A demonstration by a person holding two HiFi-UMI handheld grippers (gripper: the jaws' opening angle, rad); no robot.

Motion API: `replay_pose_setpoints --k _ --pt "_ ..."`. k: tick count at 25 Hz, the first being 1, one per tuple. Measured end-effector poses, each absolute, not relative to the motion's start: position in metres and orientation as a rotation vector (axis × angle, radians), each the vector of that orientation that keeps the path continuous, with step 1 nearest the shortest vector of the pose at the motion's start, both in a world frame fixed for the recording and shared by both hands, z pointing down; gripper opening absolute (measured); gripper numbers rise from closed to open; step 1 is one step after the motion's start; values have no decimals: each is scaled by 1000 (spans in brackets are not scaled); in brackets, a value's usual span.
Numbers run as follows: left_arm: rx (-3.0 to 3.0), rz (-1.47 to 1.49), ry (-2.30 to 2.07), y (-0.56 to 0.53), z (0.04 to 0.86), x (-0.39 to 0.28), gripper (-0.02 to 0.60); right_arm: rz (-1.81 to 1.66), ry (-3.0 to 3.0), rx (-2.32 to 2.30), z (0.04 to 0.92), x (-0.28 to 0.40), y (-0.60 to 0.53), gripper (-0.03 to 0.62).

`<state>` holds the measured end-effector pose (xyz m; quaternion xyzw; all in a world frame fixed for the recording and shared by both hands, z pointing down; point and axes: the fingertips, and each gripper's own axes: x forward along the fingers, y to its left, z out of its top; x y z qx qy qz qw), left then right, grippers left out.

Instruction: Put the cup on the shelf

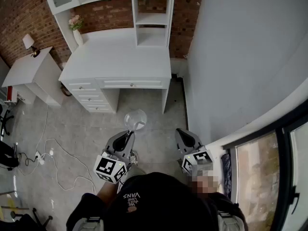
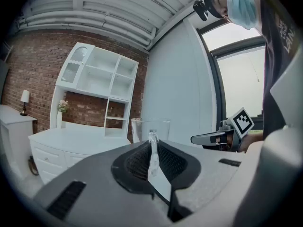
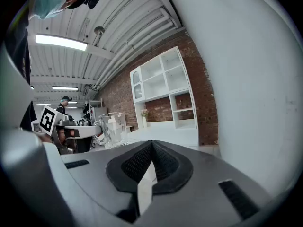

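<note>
glass is what the cup [image 1: 135,119] is made of, clear and with a handle [image 2: 152,148]. it hangs in the air above the grey floor [image 1: 82,129], well short of the white desk [image 1: 115,57]. the left gripper [image 1: 129,135] has its jaws pressed together on that handle. the left gripper view shows the handle as a thin clear strip pinched between the two dark pads, with the body of the cup upright just beyond the tips. the right gripper [image 1: 185,134] carries nothing: in its own view the jaws meet at the front with no thing between them, and the cup sits off to its left. so i judge the pick-up done and the carry under way, with the placing all left to do. the shelf [image 1: 152,25] stands at the back of the desk against the brick wall [image 1: 106,13]. its open compartments look bare from here, and the cup is well apart from it. what remains is to come closer, raise the cup to a compartment, set it down upright and let go.
</note>
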<state>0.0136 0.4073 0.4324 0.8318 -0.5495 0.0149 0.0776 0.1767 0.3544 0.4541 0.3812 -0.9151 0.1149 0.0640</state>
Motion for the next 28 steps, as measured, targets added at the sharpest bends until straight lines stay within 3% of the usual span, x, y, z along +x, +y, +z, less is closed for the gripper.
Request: replay_pose_setpoints --k 15,28 --pt "2455 59 -1661 375 441 -5 29 378 -2790 1118 452 157 322 0" --pt "2476 80 -1610 307 450 -63 29 394 -2745 1204 458 101 258 0"
